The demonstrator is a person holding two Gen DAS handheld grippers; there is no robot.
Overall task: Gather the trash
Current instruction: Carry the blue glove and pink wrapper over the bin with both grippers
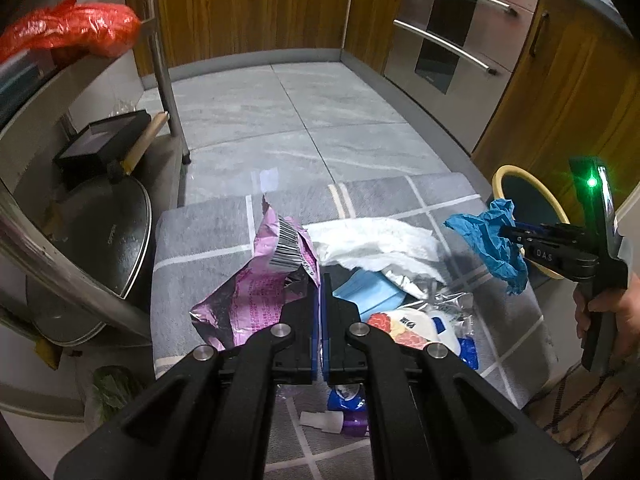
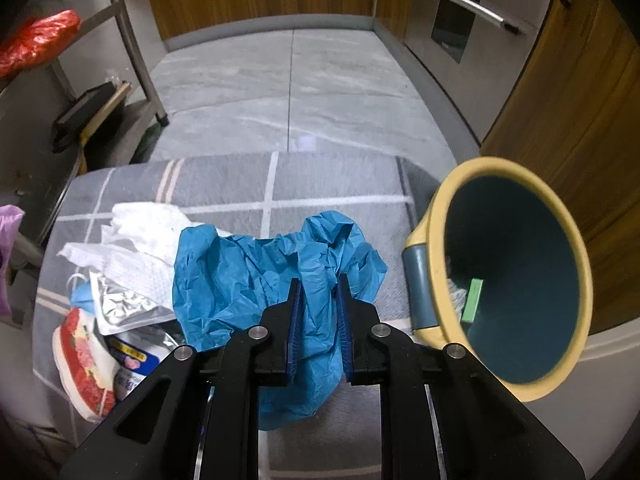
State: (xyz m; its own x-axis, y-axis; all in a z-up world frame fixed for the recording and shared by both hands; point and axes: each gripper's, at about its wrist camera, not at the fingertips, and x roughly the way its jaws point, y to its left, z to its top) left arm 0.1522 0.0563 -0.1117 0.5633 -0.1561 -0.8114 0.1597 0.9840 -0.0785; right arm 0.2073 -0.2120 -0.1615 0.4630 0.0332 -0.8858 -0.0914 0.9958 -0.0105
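the left tongs (image 1: 320, 276) are pinched almost fully together on the torn edge of a pink wrapper (image 1: 256, 280), which rises crumpled ahead and to their left over the grey checked mat (image 1: 200, 232). just right of their tips lie a white paper towel (image 1: 372, 240), a pale blue face mask (image 1: 368, 294) and a red and white packet (image 1: 400, 326), all heaped on the mat. only this view shows the right tongs (image 1: 505, 232) from outside, held in a hand (image 1: 608, 312) far to the right, with a green light lit on the handle and a blue crumpled sheet (image 1: 488, 240) dangling from their tips in front of the bin. the right wrist view shows what that one cannot: the right tongs (image 2: 319, 292) are narrowed onto a fold of the blue crumpled sheet (image 2: 256, 272), which bulges ahead and hangs below them, and just to their right the yellow-rimmed bin (image 2: 568, 224) shows its dark blue inside, with a small green piece (image 2: 472, 300) at the bottom. the paper towel (image 2: 136, 236) and a silver foil pouch (image 2: 124, 304) sit to their left.
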